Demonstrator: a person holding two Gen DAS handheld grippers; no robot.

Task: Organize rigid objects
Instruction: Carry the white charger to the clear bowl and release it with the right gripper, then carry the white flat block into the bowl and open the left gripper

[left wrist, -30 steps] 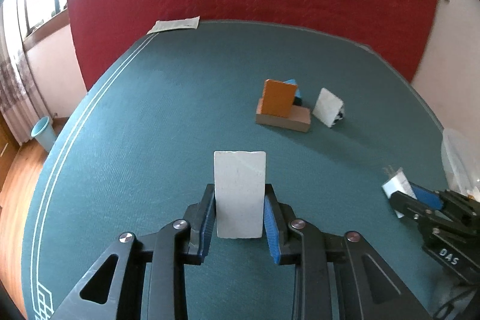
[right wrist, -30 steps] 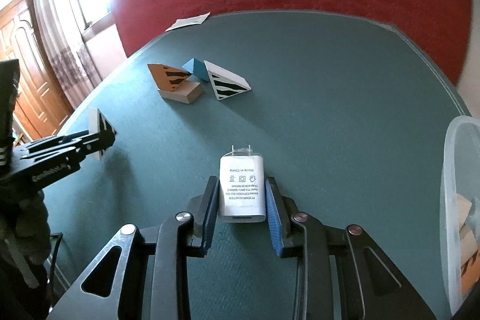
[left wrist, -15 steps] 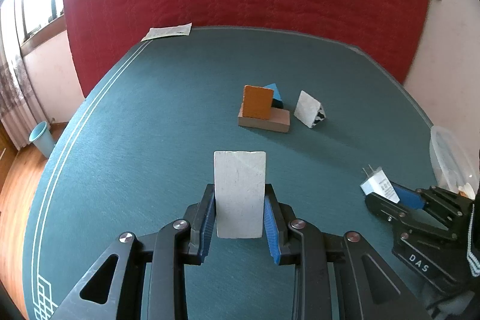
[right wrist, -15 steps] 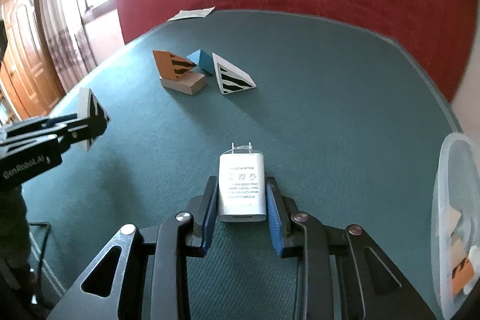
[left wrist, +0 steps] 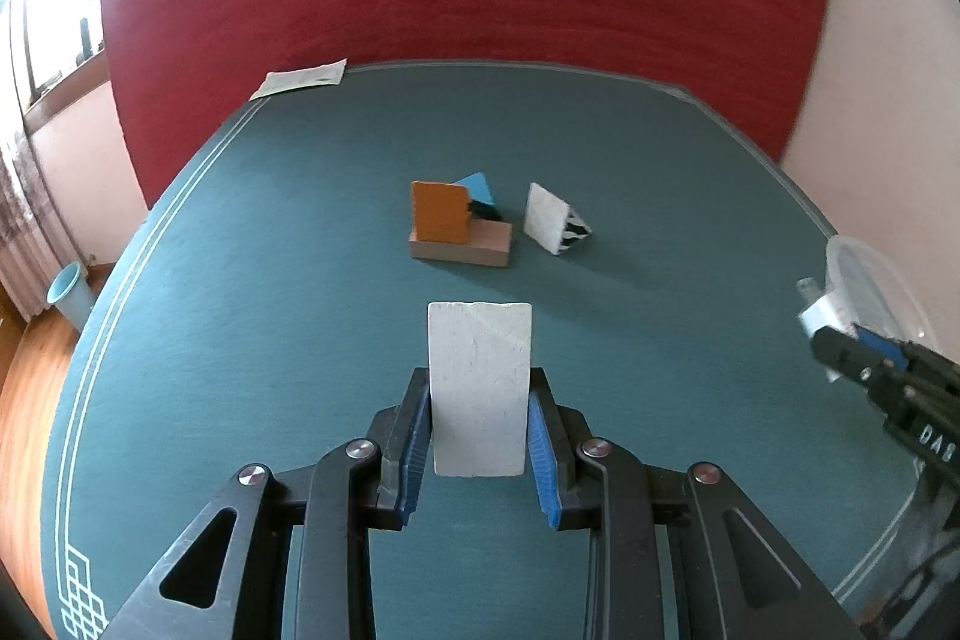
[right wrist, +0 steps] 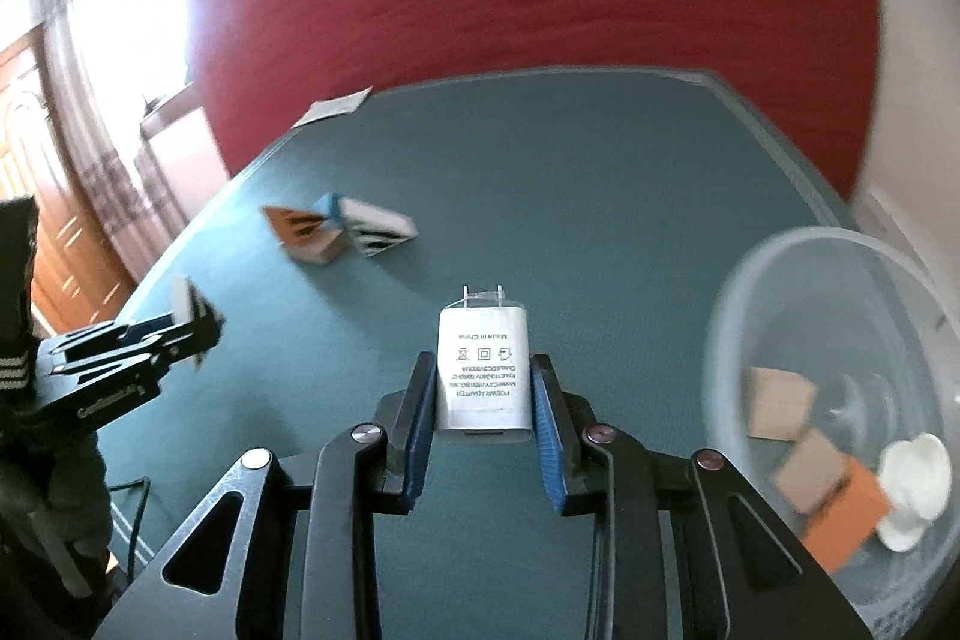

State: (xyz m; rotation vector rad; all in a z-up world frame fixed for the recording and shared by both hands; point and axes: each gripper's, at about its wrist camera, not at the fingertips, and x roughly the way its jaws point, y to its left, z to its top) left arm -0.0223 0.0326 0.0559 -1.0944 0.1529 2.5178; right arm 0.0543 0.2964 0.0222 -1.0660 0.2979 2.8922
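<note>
One clear plastic container (right wrist: 780,268) stands on the green table (right wrist: 600,196), at the right of my right wrist view. Inside it I count two tan wooden blocks (right wrist: 780,403), an orange block (right wrist: 846,517) and a white rounded piece (right wrist: 915,484); that view is blurred, so I cannot tell more about them. In my left wrist view the same container shows only as a rim at the far right edge.

My right gripper (right wrist: 483,403) pinches a white power adapter (right wrist: 485,376) between its blue pads, prongs pointing away from me, held above the table just left of the container. My left gripper (left wrist: 480,418) clamps a pale grey rectangular block (left wrist: 480,388) upright between its pads, above the table.

Further out on the table sits a small cluster: an orange wedge (left wrist: 441,213) standing on a flat wooden slab (left wrist: 462,249), a blue piece (left wrist: 477,187) touching behind it, and a white striped wedge (left wrist: 552,220) just beside them to the right. A sheet of paper (left wrist: 300,77) lies at the table's far edge, well apart from everything else.
</note>
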